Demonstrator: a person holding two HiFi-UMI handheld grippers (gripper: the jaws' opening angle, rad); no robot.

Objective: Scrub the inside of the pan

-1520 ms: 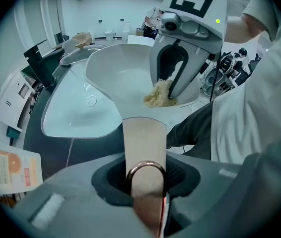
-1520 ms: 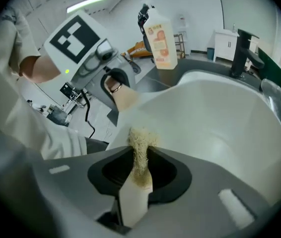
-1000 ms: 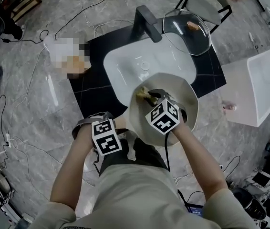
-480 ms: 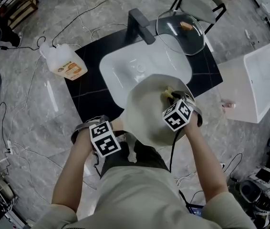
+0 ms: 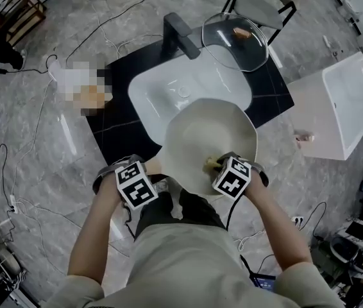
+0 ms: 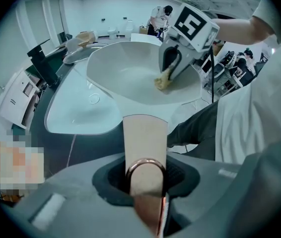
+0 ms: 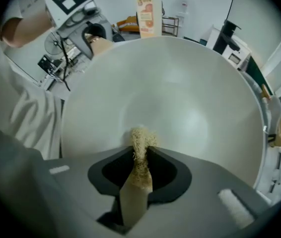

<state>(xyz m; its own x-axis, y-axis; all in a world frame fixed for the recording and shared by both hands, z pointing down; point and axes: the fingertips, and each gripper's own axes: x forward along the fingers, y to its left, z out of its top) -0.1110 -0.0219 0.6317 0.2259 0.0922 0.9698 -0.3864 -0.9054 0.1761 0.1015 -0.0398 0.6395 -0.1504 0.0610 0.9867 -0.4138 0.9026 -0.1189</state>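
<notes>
Currently the left gripper (image 6: 145, 172) is clamped on the beige handle (image 6: 144, 133) of the cream pan (image 5: 207, 136), which is held tilted above the near edge of the white sink (image 5: 159, 92). The right gripper (image 7: 139, 160) is closed on a yellowish scrubbing pad (image 7: 141, 138). The pad touches the pan's inner wall, on the side nearest the person.

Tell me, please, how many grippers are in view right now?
2. The left gripper clamps the handle of the pan, near-left; the right gripper holds a scrub pad inside it.
</notes>
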